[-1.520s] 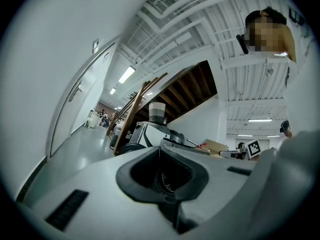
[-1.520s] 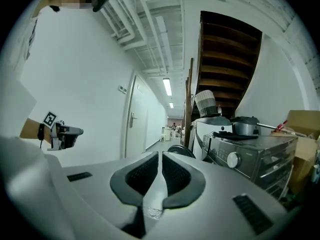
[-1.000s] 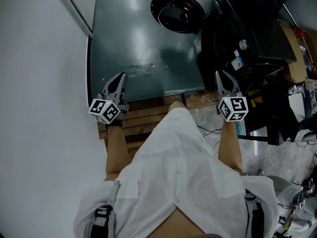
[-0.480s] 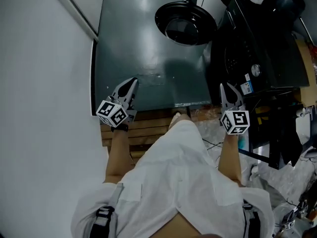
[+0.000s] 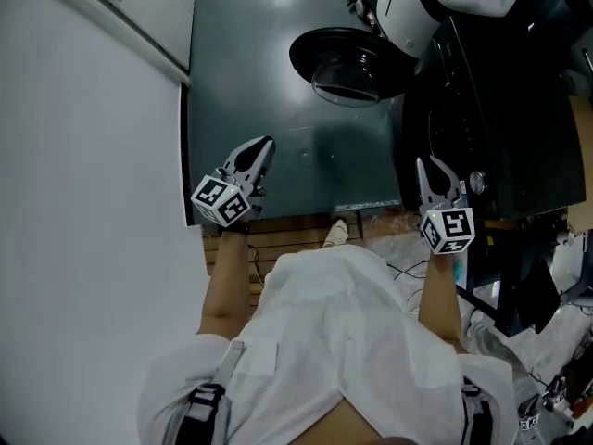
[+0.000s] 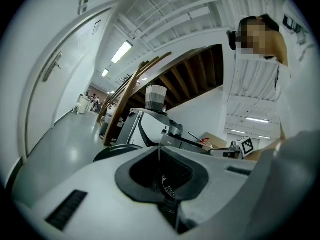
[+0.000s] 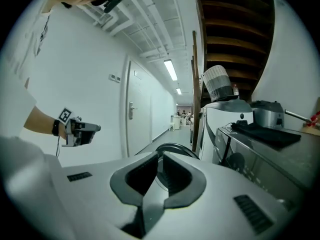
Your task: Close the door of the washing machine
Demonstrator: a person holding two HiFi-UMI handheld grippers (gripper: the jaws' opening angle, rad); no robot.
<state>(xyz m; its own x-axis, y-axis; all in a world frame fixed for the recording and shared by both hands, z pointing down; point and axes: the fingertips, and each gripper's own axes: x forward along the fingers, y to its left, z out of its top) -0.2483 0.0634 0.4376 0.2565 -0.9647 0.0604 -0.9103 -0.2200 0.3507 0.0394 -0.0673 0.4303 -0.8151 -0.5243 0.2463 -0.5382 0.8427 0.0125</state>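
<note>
The fingers of your left gripper [image 5: 264,145] and your right gripper [image 5: 425,165] are pressed together, pinching nothing. Beyond them stretches the dark floor [image 5: 246,72]. The white washing machine [image 5: 412,7] sits at the upper right of the head view. Its round door [image 5: 350,63] hangs open at upper centre, well apart from both grippers. You look to be in the approach step. Next you need to bring one gripper to the door's outer face and push it round toward the drum opening. Compared with a second ago, the door sits lower in the frame, the machine's white front has come into view, and both grippers have advanced toward it.
</note>
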